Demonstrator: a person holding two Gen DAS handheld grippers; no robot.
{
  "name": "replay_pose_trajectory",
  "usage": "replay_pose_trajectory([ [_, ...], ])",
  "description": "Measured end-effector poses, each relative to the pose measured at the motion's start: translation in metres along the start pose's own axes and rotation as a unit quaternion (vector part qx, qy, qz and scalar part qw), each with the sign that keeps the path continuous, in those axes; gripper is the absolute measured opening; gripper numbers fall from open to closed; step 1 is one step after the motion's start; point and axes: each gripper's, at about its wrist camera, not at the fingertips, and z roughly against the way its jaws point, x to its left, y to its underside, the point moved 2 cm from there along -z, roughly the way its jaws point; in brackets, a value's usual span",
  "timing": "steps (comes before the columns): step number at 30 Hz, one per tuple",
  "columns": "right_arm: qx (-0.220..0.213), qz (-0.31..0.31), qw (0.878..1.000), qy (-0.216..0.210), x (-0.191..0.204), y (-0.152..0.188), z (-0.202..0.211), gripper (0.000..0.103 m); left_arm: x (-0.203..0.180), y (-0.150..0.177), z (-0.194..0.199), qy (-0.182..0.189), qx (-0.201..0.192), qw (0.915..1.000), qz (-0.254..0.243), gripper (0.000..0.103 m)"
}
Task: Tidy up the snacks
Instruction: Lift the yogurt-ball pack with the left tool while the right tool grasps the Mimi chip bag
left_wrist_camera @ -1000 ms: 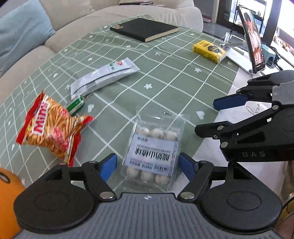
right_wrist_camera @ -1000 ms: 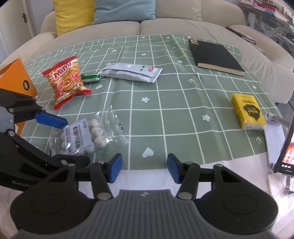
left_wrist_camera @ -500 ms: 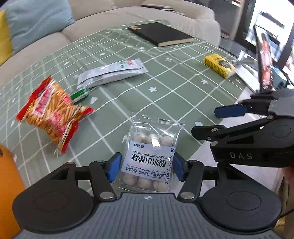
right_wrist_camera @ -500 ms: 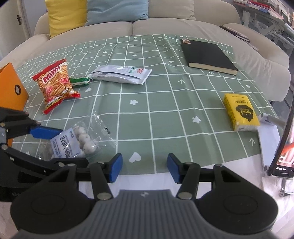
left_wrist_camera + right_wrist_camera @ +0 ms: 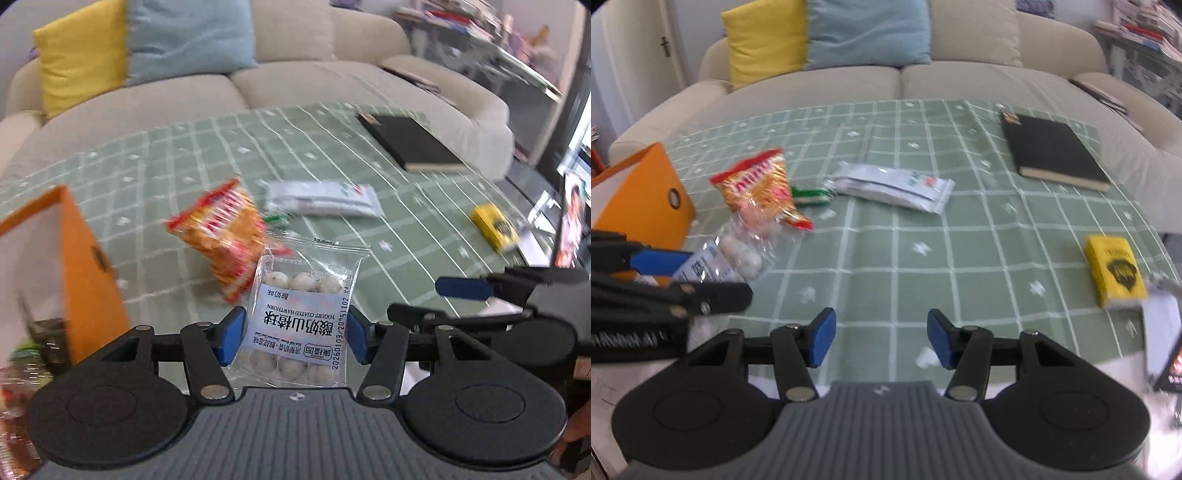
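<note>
My left tool (image 5: 295,334) is clamped on a clear packet (image 5: 301,314) labelled "YOGURT-COATED HAWTHORN". My right tool (image 5: 879,339), fingers apart, hovers level at its 3 o'clock.

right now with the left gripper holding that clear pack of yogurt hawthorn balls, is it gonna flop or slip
The hawthorn ball pack looks fairly stiff: it stands up between the left gripper pads without sagging, probably because of an inner tray. Its glossy clear film may be slippery, so a side pinch could slide. The round balls inside look light and may shift if it is tilted.
</note>
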Motion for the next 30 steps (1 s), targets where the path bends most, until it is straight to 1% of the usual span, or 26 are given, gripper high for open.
replay_pose_trajectory([
  [6, -0.031, 0.033, 0.998, -0.034, 0.032, -0.024, -0.007, 0.067, 0.034, -0.018, 0.023, -0.026, -0.036, 0.9983, 0.038, 0.065],
  [8, -0.04, 0.047, 0.997, -0.046, 0.043, -0.032, -0.011, 0.067, 0.047, -0.023, 0.028, -0.041, -0.045, 0.9972, 0.044, 0.065],
  [9, -0.043, 0.055, 0.996, -0.052, 0.05, -0.036, -0.015, 0.069, 0.053, -0.025, 0.03, -0.039, -0.051, 0.9967, 0.049, 0.065],
  [11, -0.049, 0.068, 0.994, -0.063, 0.062, -0.044, -0.021, 0.07, 0.065, -0.029, 0.036, -0.014, -0.061, 0.9953, 0.074, 0.064],
  [13, -0.053, 0.082, 0.992, -0.077, 0.074, -0.052, -0.028, 0.07, 0.068, -0.033, 0.039, -0.01, -0.073, 0.994, 0.081, 0.064],
  [14, -0.054, 0.09, 0.991, -0.083, 0.081, -0.055, -0.032, 0.071, 0.068, -0.036, 0.042, -0.014, -0.081, 0.9936, 0.078, 0.064],
  [16, -0.061, 0.109, 0.988, -0.089, 0.094, -0.061, -0.038, 0.078, 0.068, -0.04, 0.046, -0.026, -0.092, 0.9931, 0.069, 0.064],
  [18, -0.065, 0.124, 0.987, -0.081, 0.103, -0.067, -0.048, 0.086, 0.071, -0.043, 0.049, -0.025, -0.098, 0.9919, 0.077, 0.064],
  [21, -0.058, 0.133, 0.988, -0.062, 0.109, -0.074, -0.065, 0.086, 0.079, -0.047, 0.052, -0.028, -0.103, 0.9905, 0.087, 0.064],
  [26, -0.026, 0.114, 0.992, -0.053, 0.108, -0.079, -0.088, 0.078, 0.085, -0.047, 0.052, -0.029, -0.107, 0.9896, 0.092, 0.064],
  [29, -0.004, 0.105, 0.993, -0.055, 0.105, -0.077, -0.096, 0.066, 0.084, -0.045, 0.052, -0.029, -0.105, 0.9896, 0.093, 0.064],
  [30, -0.001, 0.104, 0.993, -0.053, 0.104, -0.075, -0.096, 0.06, 0.083, -0.045, 0.051, -0.029, -0.105, 0.9897, 0.094, 0.064],
])
